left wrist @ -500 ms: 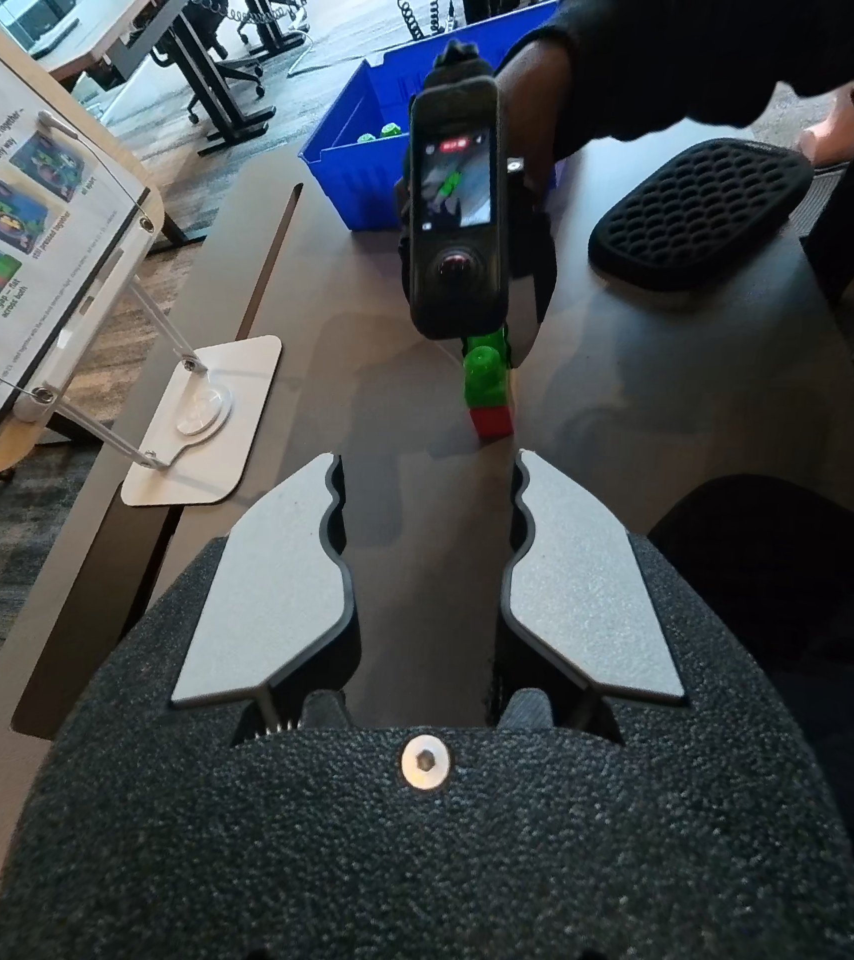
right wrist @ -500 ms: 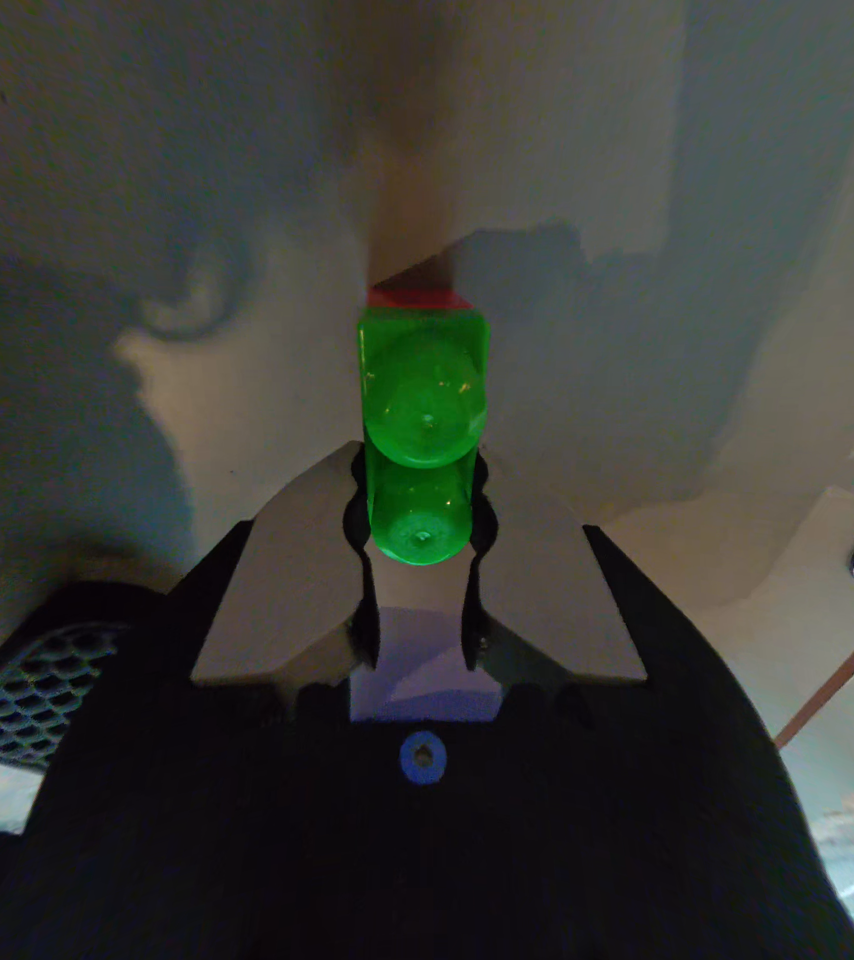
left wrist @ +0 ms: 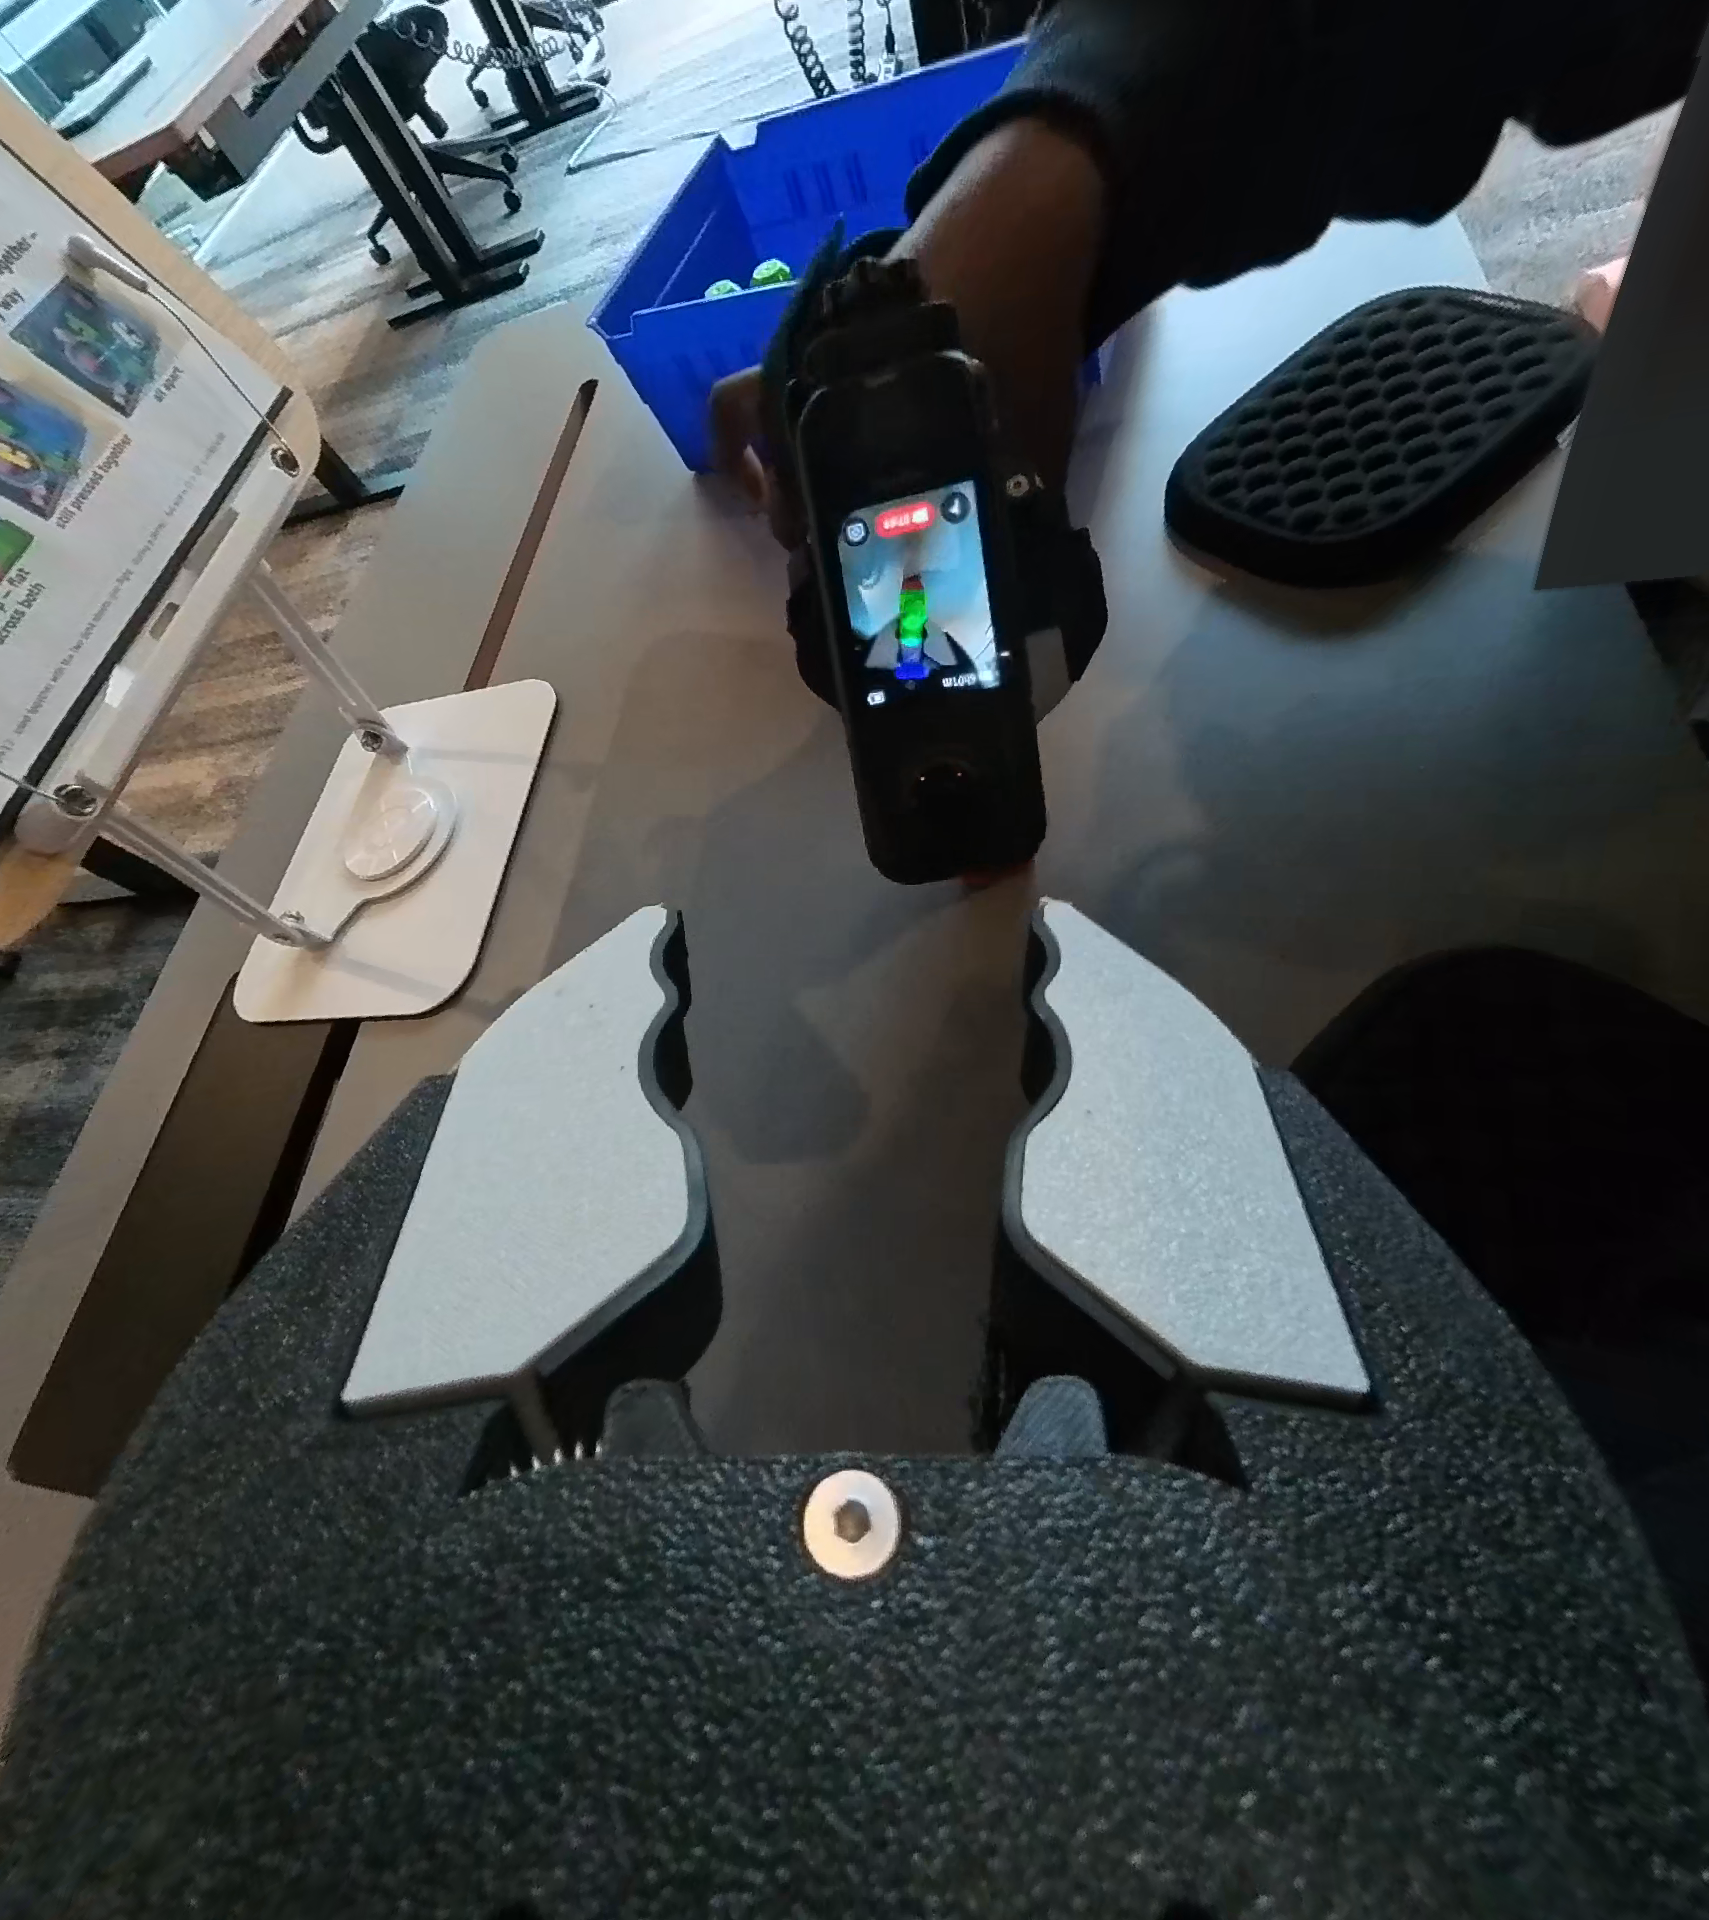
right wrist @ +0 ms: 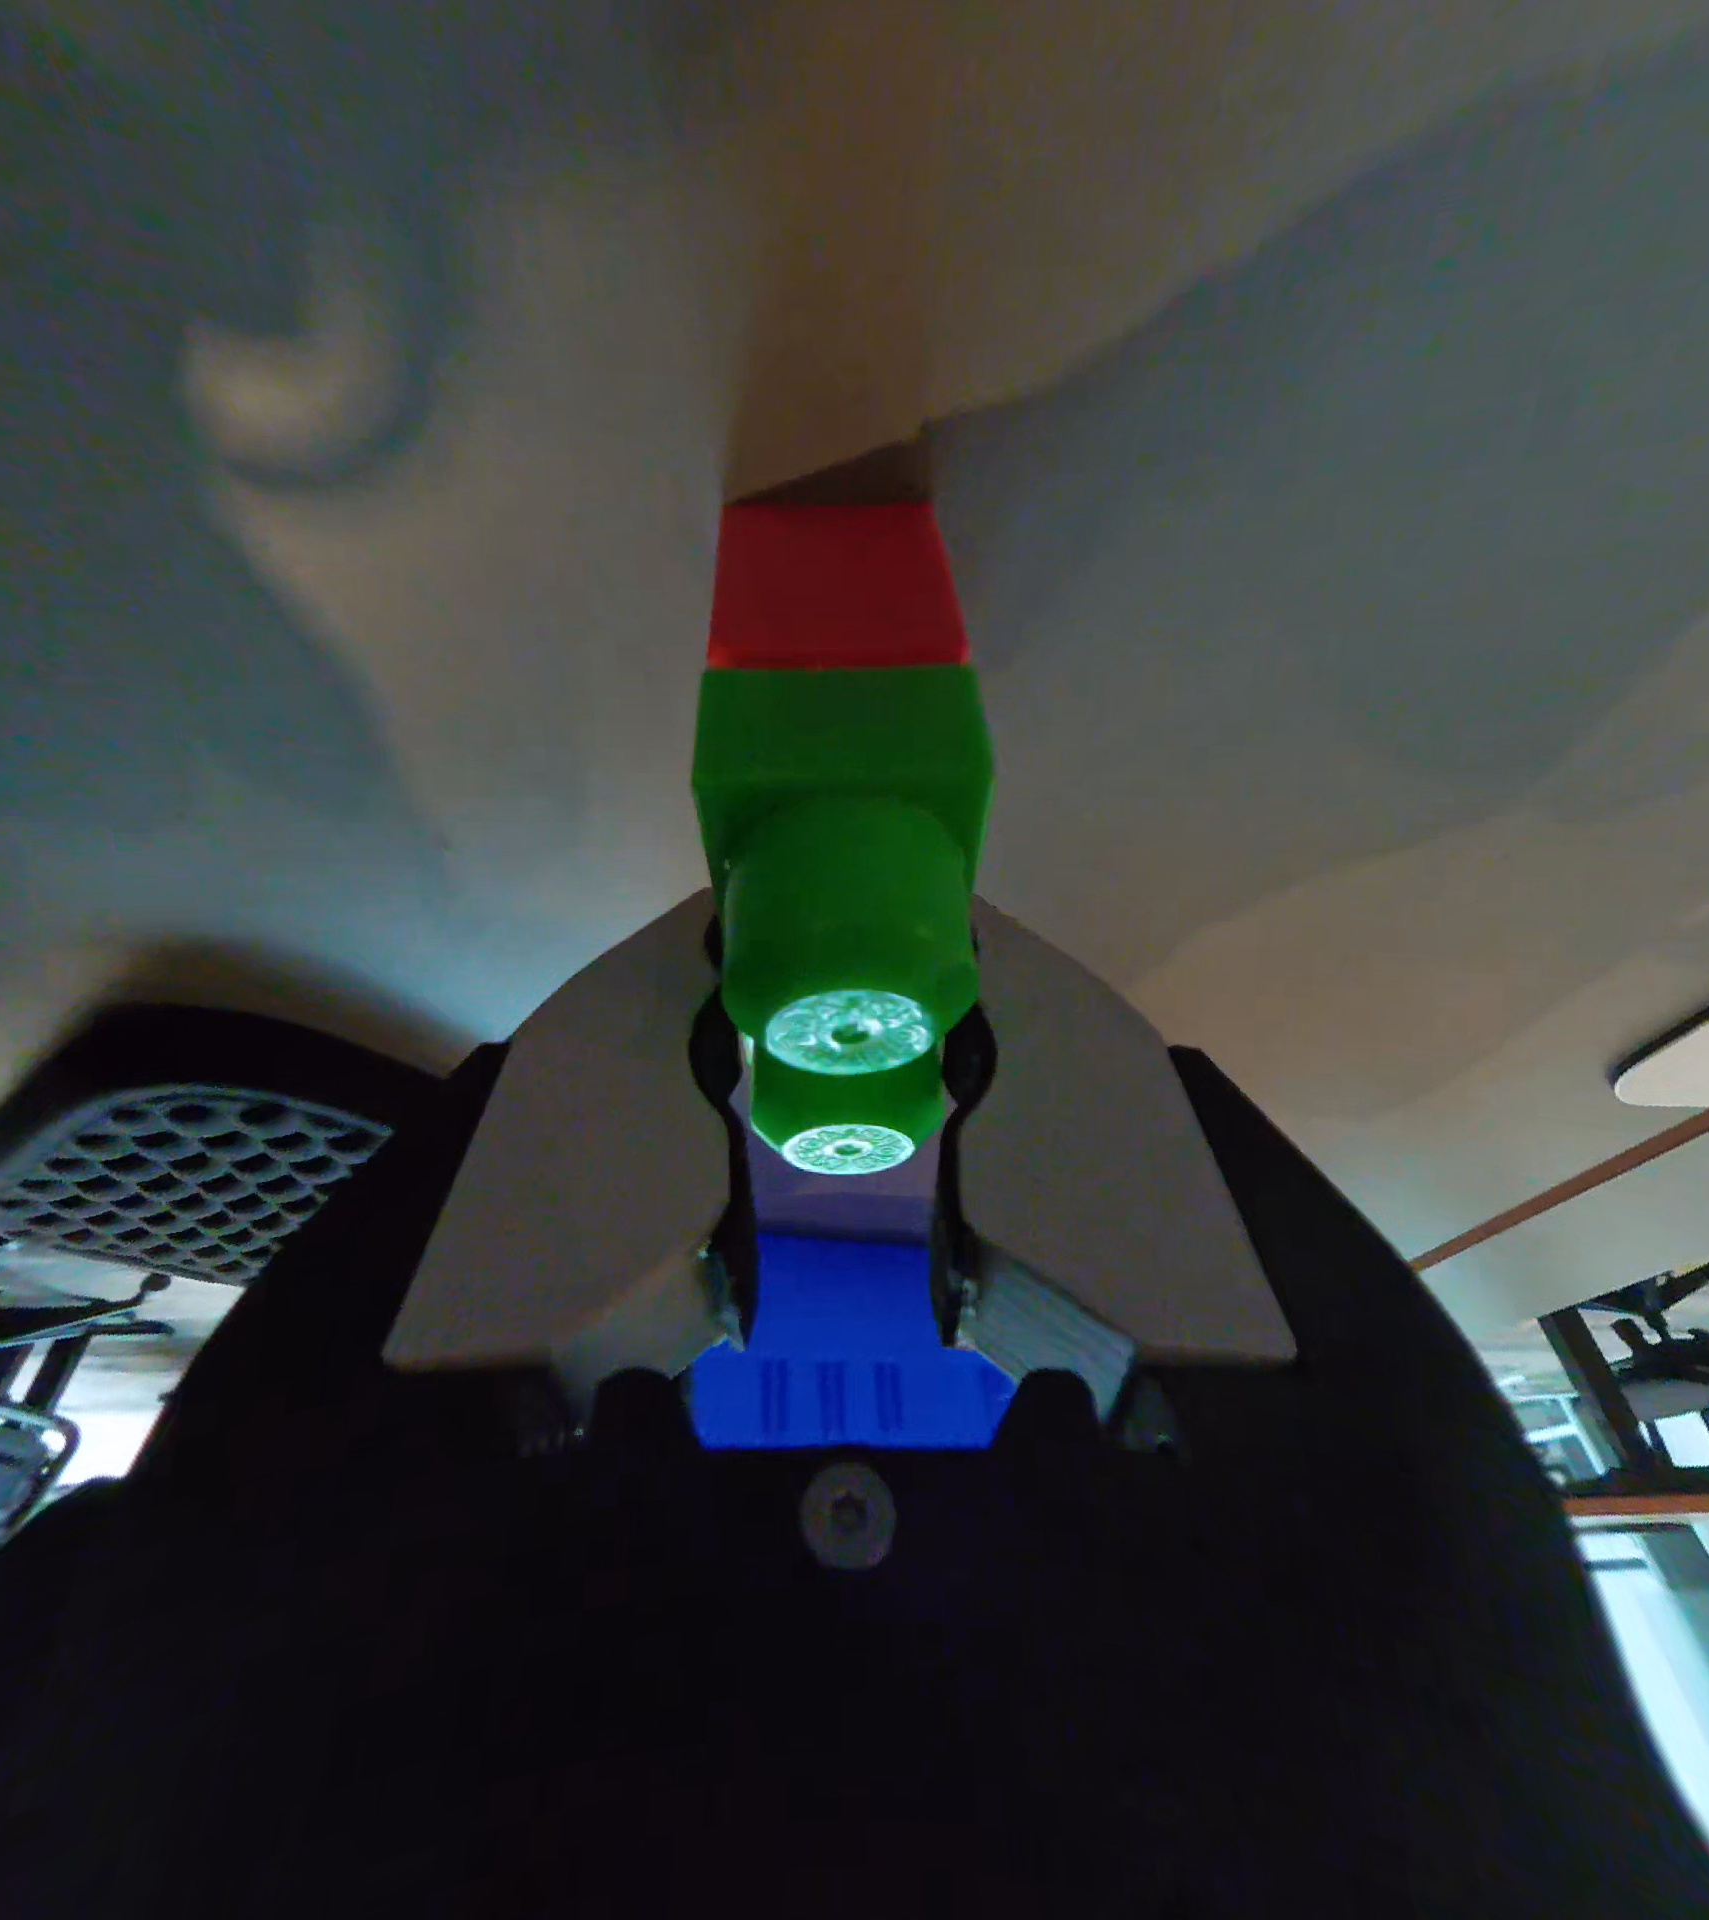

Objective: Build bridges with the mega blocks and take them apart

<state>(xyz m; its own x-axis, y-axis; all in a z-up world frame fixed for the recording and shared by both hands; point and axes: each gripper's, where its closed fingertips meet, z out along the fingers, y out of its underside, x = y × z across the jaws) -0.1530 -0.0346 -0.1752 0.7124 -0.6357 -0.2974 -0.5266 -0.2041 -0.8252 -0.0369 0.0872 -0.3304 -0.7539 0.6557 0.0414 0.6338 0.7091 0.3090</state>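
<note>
My right gripper (right wrist: 842,1003) is shut on a green two-stud block (right wrist: 845,790), studs facing the camera. A red block (right wrist: 834,587) is stuck to the green block's far side, close to the grey table (right wrist: 1297,623); I cannot tell if it touches. In the left wrist view a hand holds the right gripper (left wrist: 923,644) just beyond my left gripper (left wrist: 855,935). Its camera body hides the blocks there, except a sliver of red (left wrist: 980,881). My left gripper is open and empty, low over the table (left wrist: 1297,810).
A blue bin (left wrist: 715,343) with loose blocks stands at the back, also showing between the right fingers (right wrist: 839,1382). A black honeycomb pad (left wrist: 1380,436) lies back right. A document stand's white base (left wrist: 393,862) and its instruction sheet (left wrist: 19,468) are at the left. About 25 cm separates my left fingertips from my right.
The right gripper has moved nearer my left gripper and tipped over, so the blocks' sides show in its view and its camera now hides them in the left view. The left gripper stays open.
</note>
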